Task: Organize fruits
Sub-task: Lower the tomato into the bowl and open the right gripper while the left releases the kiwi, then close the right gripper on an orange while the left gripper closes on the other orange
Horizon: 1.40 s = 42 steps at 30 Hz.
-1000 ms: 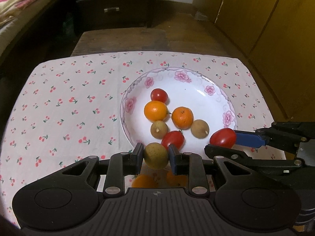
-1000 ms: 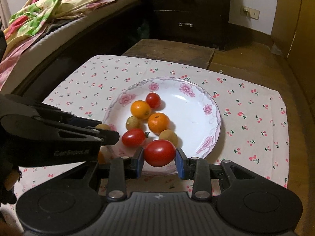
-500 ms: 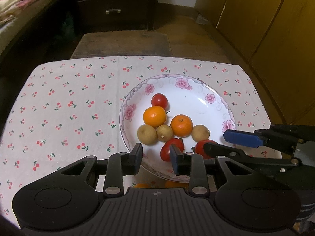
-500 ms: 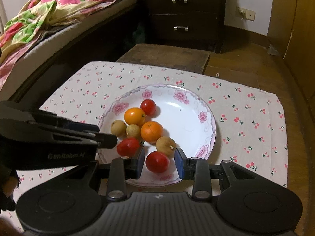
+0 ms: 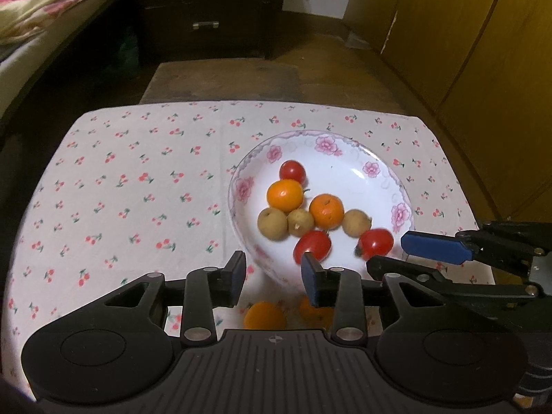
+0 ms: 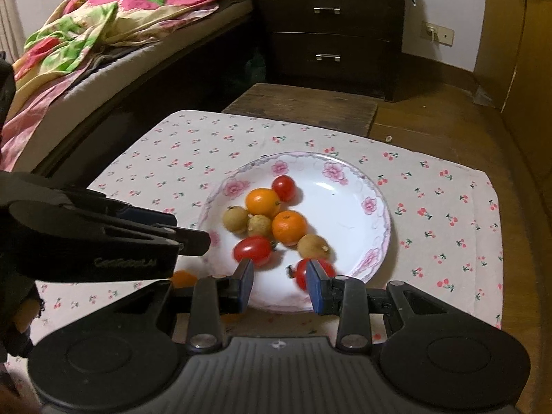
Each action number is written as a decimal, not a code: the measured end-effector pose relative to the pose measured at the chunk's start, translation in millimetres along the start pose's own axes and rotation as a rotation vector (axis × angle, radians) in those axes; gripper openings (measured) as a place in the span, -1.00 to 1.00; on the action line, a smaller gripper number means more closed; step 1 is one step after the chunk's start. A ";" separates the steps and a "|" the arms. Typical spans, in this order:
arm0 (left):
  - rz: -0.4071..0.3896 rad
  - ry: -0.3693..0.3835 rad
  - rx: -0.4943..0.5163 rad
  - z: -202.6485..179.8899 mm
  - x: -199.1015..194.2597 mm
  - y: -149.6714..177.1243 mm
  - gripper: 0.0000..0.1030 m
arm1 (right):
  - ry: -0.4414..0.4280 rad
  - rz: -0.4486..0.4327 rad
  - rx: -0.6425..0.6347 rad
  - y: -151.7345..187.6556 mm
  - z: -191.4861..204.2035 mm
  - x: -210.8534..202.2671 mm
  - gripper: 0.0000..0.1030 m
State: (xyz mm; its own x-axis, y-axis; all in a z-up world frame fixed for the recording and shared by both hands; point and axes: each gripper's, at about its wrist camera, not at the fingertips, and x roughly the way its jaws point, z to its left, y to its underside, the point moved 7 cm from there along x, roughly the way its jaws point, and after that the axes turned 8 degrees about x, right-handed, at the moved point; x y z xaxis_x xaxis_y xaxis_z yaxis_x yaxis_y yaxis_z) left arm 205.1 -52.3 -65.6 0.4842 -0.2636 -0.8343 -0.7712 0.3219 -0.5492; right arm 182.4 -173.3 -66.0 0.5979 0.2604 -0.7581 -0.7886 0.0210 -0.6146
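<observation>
A white floral plate (image 5: 348, 177) (image 6: 333, 203) holds two oranges (image 5: 285, 195), three brown longans (image 5: 272, 223) and three cherry tomatoes (image 5: 312, 246). My left gripper (image 5: 273, 276) (image 6: 189, 229) hovers over the plate's near rim, its jaws opening with nothing between them. My right gripper (image 6: 280, 286) (image 5: 386, 253) stands open at the plate's near right edge. A blurred tomato (image 6: 301, 273) (image 5: 375, 242) lies on the plate just past its right fingertip. Two more oranges (image 5: 264, 315) lie on the cloth under the left gripper; one orange (image 6: 183, 277) shows in the right wrist view.
The cherry-print cloth (image 5: 120, 189) covers a low table. Beyond it stand a wooden bench (image 5: 224, 79) and a dark dresser (image 6: 331, 34). A bed with bright bedding (image 6: 103, 24) runs along the left, wooden cabinets (image 5: 483, 51) on the right.
The left gripper let go of its longan, which now lies in the plate. The right gripper dropped its tomato onto the plate. Both grippers drew back from the plate and the left jaws widened.
</observation>
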 end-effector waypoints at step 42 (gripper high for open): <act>0.039 0.029 -0.059 36.6 -14.1 43.3 0.11 | 0.013 0.051 0.021 48.3 34.7 44.3 -0.35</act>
State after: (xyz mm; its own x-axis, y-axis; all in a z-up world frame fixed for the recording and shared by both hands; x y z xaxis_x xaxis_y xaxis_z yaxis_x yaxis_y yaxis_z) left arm 180.1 -1.4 -79.4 0.4416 -0.2784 -0.8529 -0.8127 0.2785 -0.5118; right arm 165.8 -127.3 -121.7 0.5589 0.2493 -0.7909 -0.8205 0.0282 -0.5709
